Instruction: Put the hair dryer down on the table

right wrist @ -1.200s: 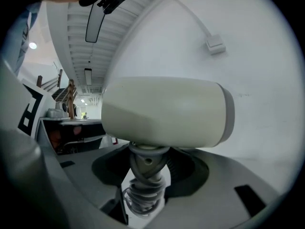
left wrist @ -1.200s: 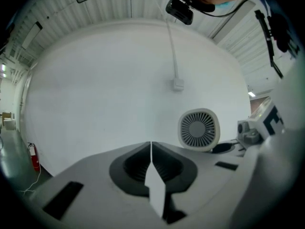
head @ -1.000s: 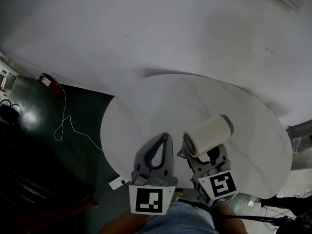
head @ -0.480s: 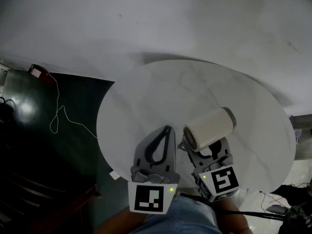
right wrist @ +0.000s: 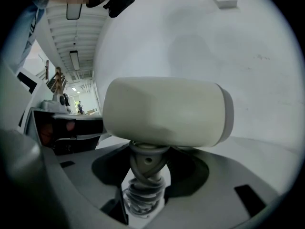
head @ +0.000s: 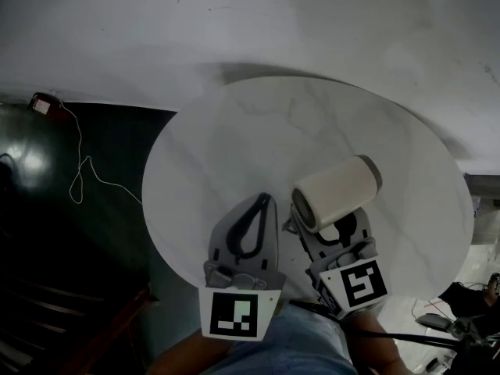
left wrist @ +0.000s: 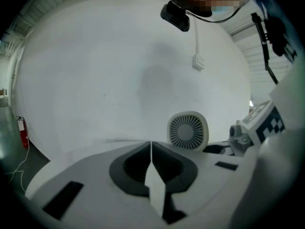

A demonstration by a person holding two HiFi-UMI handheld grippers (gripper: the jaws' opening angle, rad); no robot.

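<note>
My right claw (head: 334, 233) reaches toward 12 o'clock over the round white marble tabletop (head: 234, 139). Its jaws stand wide and clamp the folded grey handle (right wrist: 145, 163) of the cream barrel-shaped hair dryer (head: 336, 192), which sits crosswise over the tabletop's middle, one end toward 2 o'clock. At its 9 o'clock, my left claw (head: 267, 203) points likewise, pressed closed and empty.

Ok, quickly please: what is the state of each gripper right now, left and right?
Left gripper: closed, holding nothing.
Right gripper: closed on the handle of the hair dryer.
</note>
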